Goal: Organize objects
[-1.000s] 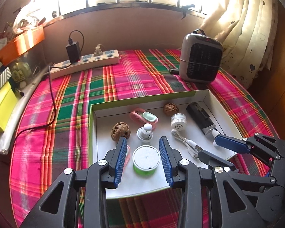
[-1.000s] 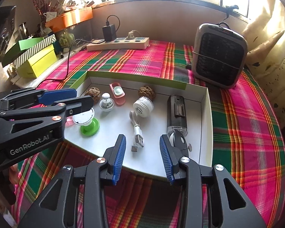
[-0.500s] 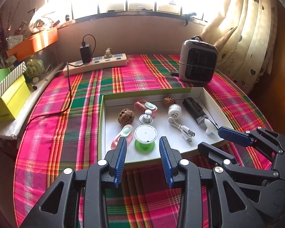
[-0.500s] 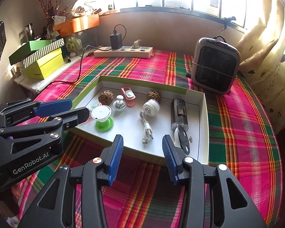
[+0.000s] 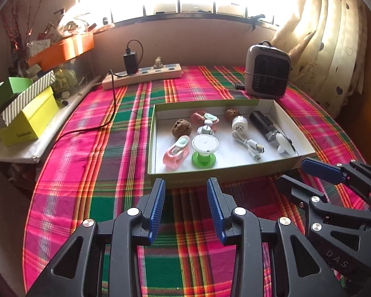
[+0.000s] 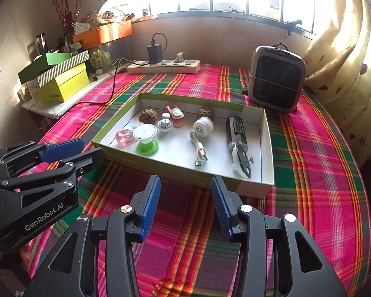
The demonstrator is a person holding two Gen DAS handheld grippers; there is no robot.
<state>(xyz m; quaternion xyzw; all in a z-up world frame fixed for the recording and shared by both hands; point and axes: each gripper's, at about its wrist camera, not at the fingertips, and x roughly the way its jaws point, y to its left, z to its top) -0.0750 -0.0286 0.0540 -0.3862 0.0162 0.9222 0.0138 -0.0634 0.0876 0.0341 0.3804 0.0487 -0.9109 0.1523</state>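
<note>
A shallow white box with a green rim [image 5: 210, 174] [image 6: 266, 148] lies on the plaid cloth. In it lie two walnuts [image 5: 181, 128], two pink clips [image 5: 176, 151], a green-and-white spool [image 5: 204, 149] [image 6: 147, 138], a white knob [image 5: 205, 130], a white round plug with a USB cable [image 5: 252, 147] [image 6: 200, 151], and a black device [image 5: 266, 126] [image 6: 236, 133]. My left gripper [image 5: 185, 182] [image 6: 91, 147] hovers open just short of the box's near wall, holding nothing. Beside it my right gripper [image 6: 185, 179] [image 5: 293, 172] is open too, with only cloth between its blue pads.
A grey heater [image 5: 268, 74] stands behind the box at the right, and a power strip [image 5: 142, 75] with a black charger lies along the back wall. Yellow and green boxes [image 5: 29, 121] are stacked on a ledge at the left. A curtain [image 6: 343, 57] hangs at the right.
Both grippers have drawn back from over the box to the cloth in front of it. The right jaws have spread a little wider. The objects in the box have not moved.
</note>
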